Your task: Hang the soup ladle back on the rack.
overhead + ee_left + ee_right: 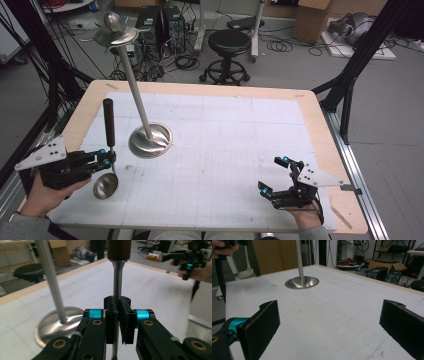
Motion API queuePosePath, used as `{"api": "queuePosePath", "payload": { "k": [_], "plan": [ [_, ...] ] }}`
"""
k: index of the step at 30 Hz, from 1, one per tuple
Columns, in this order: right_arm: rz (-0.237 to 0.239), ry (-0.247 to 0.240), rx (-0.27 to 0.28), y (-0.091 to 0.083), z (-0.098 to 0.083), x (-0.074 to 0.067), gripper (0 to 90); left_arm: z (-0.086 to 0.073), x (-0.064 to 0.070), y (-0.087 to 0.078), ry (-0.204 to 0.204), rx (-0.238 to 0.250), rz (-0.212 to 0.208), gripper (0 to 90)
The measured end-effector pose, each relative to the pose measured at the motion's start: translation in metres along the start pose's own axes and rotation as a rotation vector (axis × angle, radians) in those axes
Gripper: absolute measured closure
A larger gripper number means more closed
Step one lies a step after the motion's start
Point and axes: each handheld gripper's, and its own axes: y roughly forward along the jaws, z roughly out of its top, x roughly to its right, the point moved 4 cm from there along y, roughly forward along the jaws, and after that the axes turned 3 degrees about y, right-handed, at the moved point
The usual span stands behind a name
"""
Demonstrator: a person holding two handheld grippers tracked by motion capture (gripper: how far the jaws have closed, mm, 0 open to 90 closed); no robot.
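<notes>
The ladle (106, 165) is hanging upright at the near left of the surface (225, 150) — we are clenching the left gripper's (107, 159) fingers (111, 325) on its metal shaft, bowl low, dark handle up. The right gripper (275, 175) is waiting with fingers spread, grasping nothing. We judge we are carrying it toward the steel stand (150, 140); next we must be lifting it higher — up to the stand's top.

ladle (106, 165) left of stand (150, 140), on table (240, 130)
</notes>
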Motion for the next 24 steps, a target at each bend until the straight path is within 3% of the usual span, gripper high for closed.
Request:
{"api": "queuePosePath", "payload": {
  "k": [8,15,24],
  "plan": [
    [-0.003,0.002,-0.004,0.000,0.000,0.000,1.8,0.017,-0.013,-0.014,0.020,0.019,0.042,84.3],
    [-0.003,-0.009,0.001,0.002,0.002,-0.003,1.8,0.028,-0.022,-0.021,-0.006,0.033,0.063,84.3],
    [0.002,-0.021,0.000,0.004,0.002,-0.004,1.8,0.031,-0.037,-0.018,-0.046,0.073,0.087,84.2]
  ]
}}
